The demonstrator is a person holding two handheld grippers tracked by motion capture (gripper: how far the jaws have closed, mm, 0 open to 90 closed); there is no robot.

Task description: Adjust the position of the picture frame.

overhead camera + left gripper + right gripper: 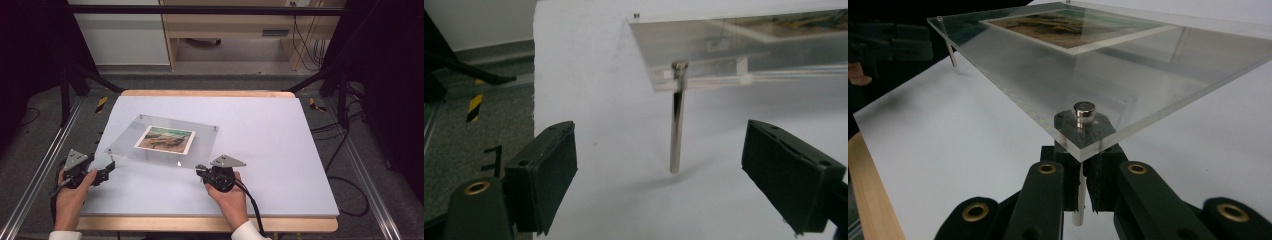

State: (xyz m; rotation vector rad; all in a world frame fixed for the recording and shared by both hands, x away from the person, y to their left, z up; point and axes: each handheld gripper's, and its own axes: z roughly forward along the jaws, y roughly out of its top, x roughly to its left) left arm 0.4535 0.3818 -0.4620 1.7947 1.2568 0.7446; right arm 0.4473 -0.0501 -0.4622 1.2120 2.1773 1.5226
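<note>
A lab-like recording bay: beyond the right gripper (200, 171) stand a white-covered table (280, 150), black frame posts (65, 90), floor cables (345, 150) and hazard tape (101, 103).

You had open counter (280, 150) right of the acrylic frame (200, 145). Its metal legs (677, 120) blocked passage beneath at the corners; between your left gripper's (659, 170) spread pads (549, 175) one leg stood untouched.

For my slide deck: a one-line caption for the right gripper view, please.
Hand-held gripper shut on a corner post beneath a clear acrylic frame holding a photo.
</note>
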